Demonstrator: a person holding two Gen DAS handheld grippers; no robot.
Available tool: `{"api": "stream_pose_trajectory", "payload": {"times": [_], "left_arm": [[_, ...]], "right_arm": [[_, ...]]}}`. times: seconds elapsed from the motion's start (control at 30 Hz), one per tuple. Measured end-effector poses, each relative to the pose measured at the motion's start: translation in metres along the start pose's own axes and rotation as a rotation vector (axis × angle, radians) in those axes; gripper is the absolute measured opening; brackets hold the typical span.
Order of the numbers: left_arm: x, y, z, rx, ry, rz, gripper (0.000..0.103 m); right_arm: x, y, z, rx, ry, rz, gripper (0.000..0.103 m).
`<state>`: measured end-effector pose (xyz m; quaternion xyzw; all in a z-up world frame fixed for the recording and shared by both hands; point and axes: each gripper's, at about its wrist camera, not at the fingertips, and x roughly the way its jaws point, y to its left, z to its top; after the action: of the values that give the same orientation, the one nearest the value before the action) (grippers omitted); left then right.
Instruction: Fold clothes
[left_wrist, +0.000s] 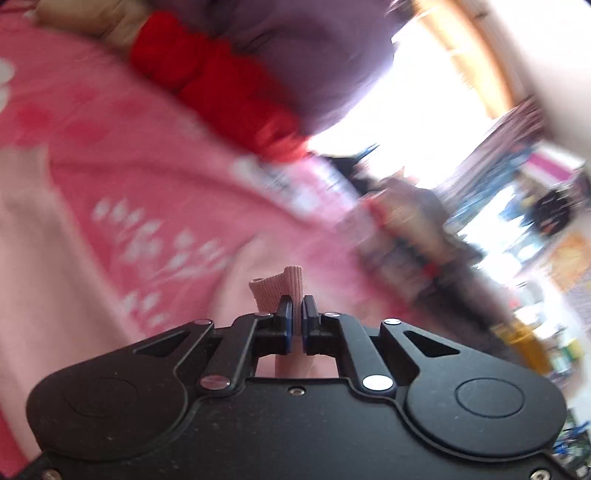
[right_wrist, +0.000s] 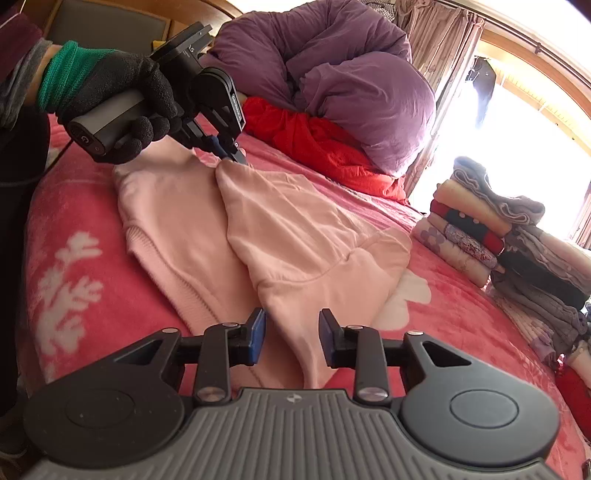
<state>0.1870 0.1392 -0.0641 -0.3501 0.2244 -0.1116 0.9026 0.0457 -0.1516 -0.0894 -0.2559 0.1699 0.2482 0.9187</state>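
Two grippers: your left gripper (left_wrist: 294, 325) pinched the soft, light sweater's (right_wrist: 295, 229) cuff (left_wrist: 277, 291); right gripper (right_wrist: 291, 336) spread, fabric between fingers.

A pale pink sweatshirt (right_wrist: 280, 236) with ribbed hem and cuffs lies partly folded on the red floral bed, one ribbed cuff (left_wrist: 277, 291) lifted and pulled across its body, fabric creased diagonally.

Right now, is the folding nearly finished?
Partly. A stack of folded clothes already sits by the window. The left tool is shut on the pink sweater, lifting a ribbed edge. The right tool is open above it. The sweater lies rumpled, unfolded.
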Motion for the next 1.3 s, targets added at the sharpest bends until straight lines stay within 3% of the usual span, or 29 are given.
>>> {"api": "stream_pose_trajectory", "payload": {"times": [0.03,0.17,0.27,0.33,0.43,0.57,0.6,0.63,0.7,0.83,0.9,0.97,1.03,1.2,1.3], "left_arm": [[-0.004,-0.006,0.002,0.028,-0.027,-0.015,0.002],[0.012,0.005,-0.011,0.070,0.005,0.083,0.002],[0.028,-0.005,-0.023,0.267,0.069,0.261,0.002],[0.033,-0.011,-0.029,0.345,0.079,0.303,0.002],[0.026,-0.010,-0.024,0.250,0.046,0.212,0.002],[0.016,-0.022,-0.012,0.147,0.011,0.126,0.002],[0.016,-0.029,-0.010,0.129,0.012,0.107,0.002],[0.017,-0.035,-0.008,0.115,0.014,0.095,0.002],[0.027,-0.044,-0.006,0.109,0.023,0.097,0.002],[0.047,-0.063,-0.003,0.097,0.039,0.101,0.002],[0.056,-0.073,-0.001,0.092,0.047,0.103,0.002],[0.066,-0.083,0.000,0.086,0.055,0.105,0.002],[0.076,-0.092,0.002,0.080,0.063,0.106,0.002],[0.101,-0.116,0.005,0.067,0.085,0.114,0.002],[0.129,-0.126,-0.003,0.109,0.112,0.164,0.002]], "right_arm": [[0.001,0.000,0.001,-0.001,-0.009,0.002,0.035],[0.016,0.001,-0.001,0.011,0.052,0.060,0.033],[0.019,-0.001,0.000,0.011,0.086,0.119,0.021],[0.017,0.001,-0.001,-0.016,0.095,0.132,0.016],[0.014,0.003,-0.002,-0.025,0.094,0.131,0.014],[0.006,0.009,0.001,-0.058,0.035,0.065,0.014],[0.004,0.012,0.003,-0.070,0.010,0.049,0.021],[0.003,0.016,0.004,-0.083,-0.009,0.040,0.038],[0.004,0.023,0.007,-0.108,-0.032,0.034,0.052],[0.016,0.028,0.008,-0.112,-0.022,0.047,0.051],[0.023,0.020,0.010,-0.061,0.008,0.048,0.045],[0.026,0.007,0.009,0.019,0.030,0.068,0.026],[0.026,-0.006,0.005,0.110,0.038,0.098,0.017],[0.028,-0.055,-0.022,0.549,0.052,0.233,0.015],[0.029,-0.075,-0.043,0.764,0.048,0.299,0.015]]}}
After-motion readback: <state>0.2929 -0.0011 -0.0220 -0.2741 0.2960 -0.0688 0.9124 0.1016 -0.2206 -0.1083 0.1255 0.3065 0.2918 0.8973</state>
